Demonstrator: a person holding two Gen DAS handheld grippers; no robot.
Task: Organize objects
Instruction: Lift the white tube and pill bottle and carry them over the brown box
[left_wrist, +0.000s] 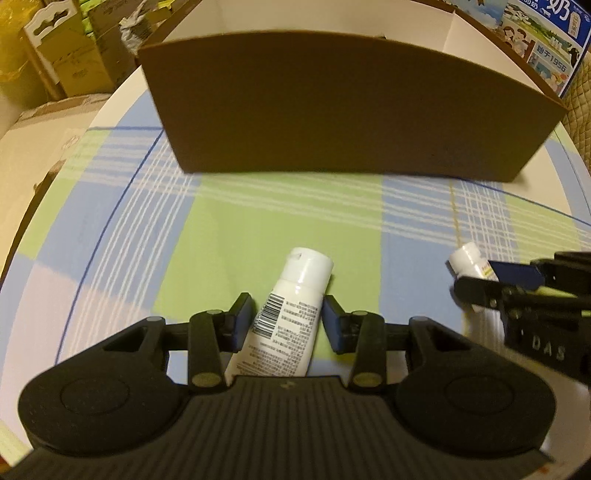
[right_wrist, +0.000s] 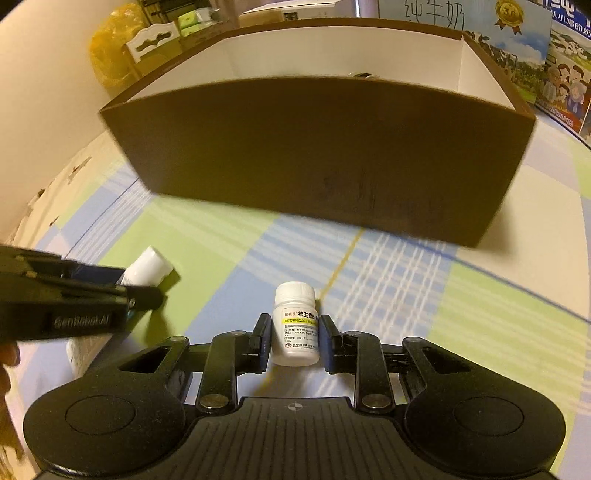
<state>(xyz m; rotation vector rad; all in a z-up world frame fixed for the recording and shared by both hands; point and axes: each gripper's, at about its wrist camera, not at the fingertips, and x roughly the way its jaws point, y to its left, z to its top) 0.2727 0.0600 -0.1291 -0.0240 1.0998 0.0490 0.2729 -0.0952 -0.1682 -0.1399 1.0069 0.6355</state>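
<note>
A: Right gripper (right_wrist: 291, 338) first. Pinching the small white pill bottle (right_wrist: 296, 325) at its label, one pad on each flank, cap pointing away toward the box.

B: Agreed. Firmly clamped, by the look of it. And the left gripper (left_wrist: 286, 319)?

A: Closed on the white tube (left_wrist: 286, 314), blue pads against its sides below the flip cap. Barcode side facing up, tail end hidden under the gripper body.

B: Still on the cloth, or lifted?

A: Hard to tell for either. Both just above or on the plaid tablecloth (left_wrist: 258, 221), side by side, grippers near one another.

B: Further out?

A: Brown cardboard box (right_wrist: 317, 155) straight ahead, open top, white inside, near wall tall and facing both grippers. Interior floor hidden behind that wall. Milk cartons (right_wrist: 561, 92) behind at the right.

B: Likely trouble from here?

A: Mainly that near wall. Too low a carry, and bottle or tube strikes the edge, pushing the box back or knocking the item loose.

B: Also the tube: soft body, narrow pinch. Possible squeeze-out at the cap, or swivel between the pads when raised.

A: And the bottle: smooth, round. Possible twist or slip if tilted sharply. Plus a clash between grippers, given how close together.
</note>
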